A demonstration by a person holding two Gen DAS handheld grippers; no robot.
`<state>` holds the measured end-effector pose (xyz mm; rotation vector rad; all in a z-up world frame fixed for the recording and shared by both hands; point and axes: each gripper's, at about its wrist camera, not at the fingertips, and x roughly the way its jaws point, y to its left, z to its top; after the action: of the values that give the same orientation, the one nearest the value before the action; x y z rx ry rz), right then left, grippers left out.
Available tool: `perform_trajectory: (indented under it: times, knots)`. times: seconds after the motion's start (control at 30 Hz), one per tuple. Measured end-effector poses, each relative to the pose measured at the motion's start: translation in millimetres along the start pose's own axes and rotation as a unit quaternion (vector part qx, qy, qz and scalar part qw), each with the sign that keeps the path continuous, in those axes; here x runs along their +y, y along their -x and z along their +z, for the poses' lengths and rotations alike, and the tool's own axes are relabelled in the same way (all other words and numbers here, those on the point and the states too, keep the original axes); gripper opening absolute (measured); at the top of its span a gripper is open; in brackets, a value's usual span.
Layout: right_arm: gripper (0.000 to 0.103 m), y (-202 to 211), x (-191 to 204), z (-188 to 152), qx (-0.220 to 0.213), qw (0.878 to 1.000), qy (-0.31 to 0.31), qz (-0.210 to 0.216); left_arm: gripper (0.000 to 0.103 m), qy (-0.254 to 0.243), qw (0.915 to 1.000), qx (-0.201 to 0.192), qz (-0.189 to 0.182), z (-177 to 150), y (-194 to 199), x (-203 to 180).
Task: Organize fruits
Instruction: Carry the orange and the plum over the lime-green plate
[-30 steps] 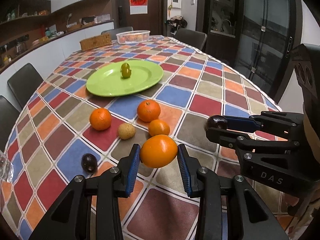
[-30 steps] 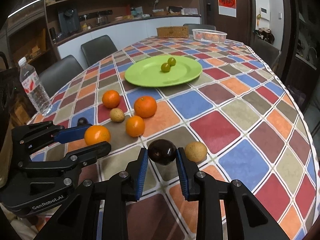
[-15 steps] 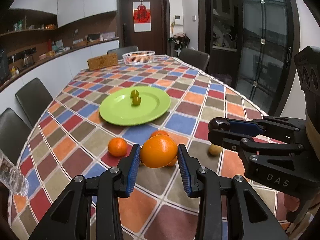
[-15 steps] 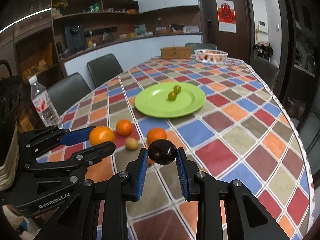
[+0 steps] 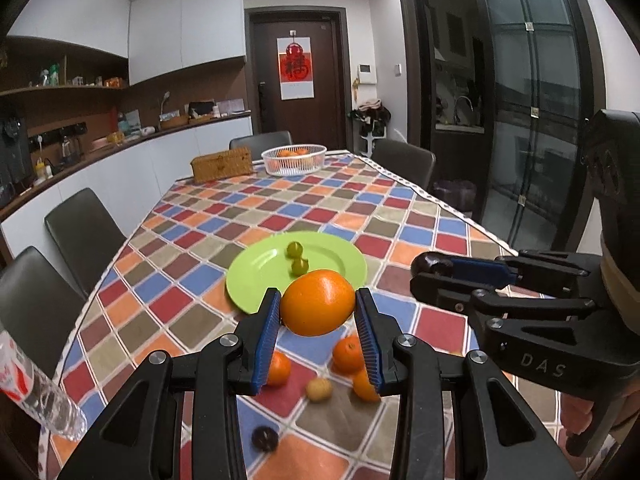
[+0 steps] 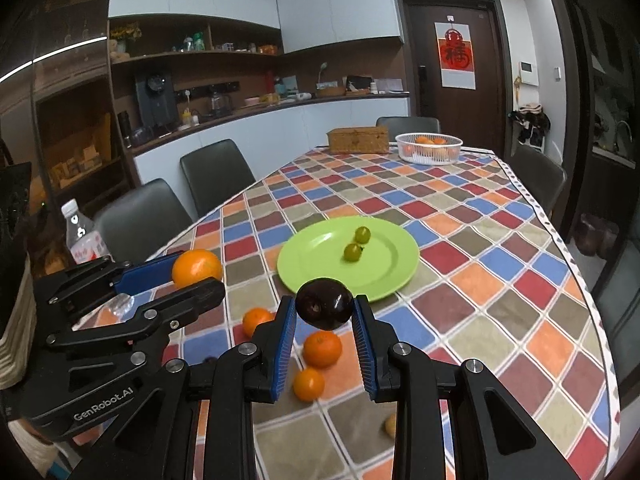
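The left tool (image 5: pixel 317 309) squeezes a big orange (image 5: pixel 318 302) and the right tool (image 6: pixel 324 313) squeezes a dark plum (image 6: pixel 324 309), both held high mid-frame, likely headed for the green plate (image 6: pixel 384 276).

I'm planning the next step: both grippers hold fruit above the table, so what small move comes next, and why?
Probably carry the orange in the left gripper forward over the green plate, which holds only two small green fruits. The right gripper follows with the dark fruit.

1. Right claw (image 6: pixel 324 314) grips a dark plum (image 6: pixel 324 304) above the desk (image 6: pixel 500 300).
2. Left claw (image 6: pixel 196 276) holds an orange (image 6: pixel 197 268).
3. Green plate (image 6: pixel 320 264) carries two green fruits (image 6: pixel 353 252).
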<state>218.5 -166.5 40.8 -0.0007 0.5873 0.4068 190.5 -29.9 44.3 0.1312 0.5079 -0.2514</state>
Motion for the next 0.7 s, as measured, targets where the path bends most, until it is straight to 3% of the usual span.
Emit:
perform_trajectory:
  times: [0.5,0.7]
  knots:
    - [0.030,-51.7,-18.4,58.7,0.021,0.999,-0.024,0.031,0.037,0.015,0.9998,0.010,0.000,48.0,-47.6,31.1]
    - [0.030,-80.8,-31.2,83.4,0.042,0.998,-0.032,0.033,0.037,0.013,0.9994,0.031,-0.003,65.8,-76.2,40.6]
